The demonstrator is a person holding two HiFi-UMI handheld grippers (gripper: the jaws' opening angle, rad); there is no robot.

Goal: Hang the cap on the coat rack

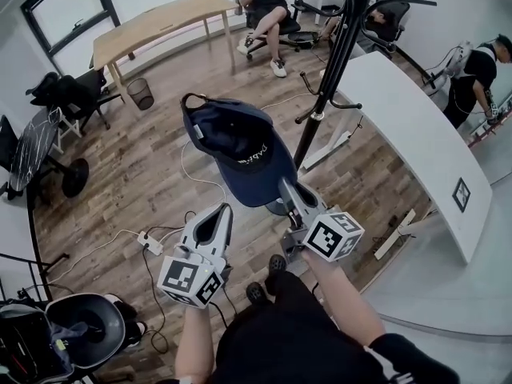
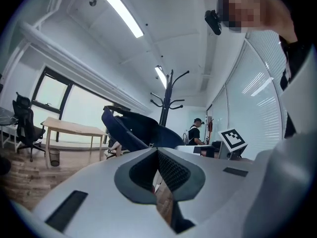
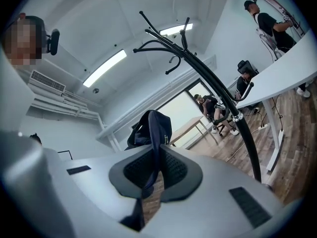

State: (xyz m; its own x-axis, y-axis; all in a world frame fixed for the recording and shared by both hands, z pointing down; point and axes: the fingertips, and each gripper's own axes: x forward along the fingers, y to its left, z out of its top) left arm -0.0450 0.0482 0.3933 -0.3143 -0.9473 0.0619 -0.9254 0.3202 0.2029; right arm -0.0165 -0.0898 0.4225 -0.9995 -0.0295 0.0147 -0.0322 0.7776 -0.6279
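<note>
A navy cap hangs in the air with its opening turned up and to the left. My right gripper is shut on its brim; in the right gripper view the cap stands up from between the jaws of that gripper. The black coat rack rises just right of the cap, its hooks above and beyond it. My left gripper sits below the cap, shut and holding nothing. From the left gripper I see the cap ahead and the rack behind it.
A long white table runs along the right, close to the rack. A wooden table, a bin and a seated person are at the back. Another person stands far right. A power strip and cables lie on the floor.
</note>
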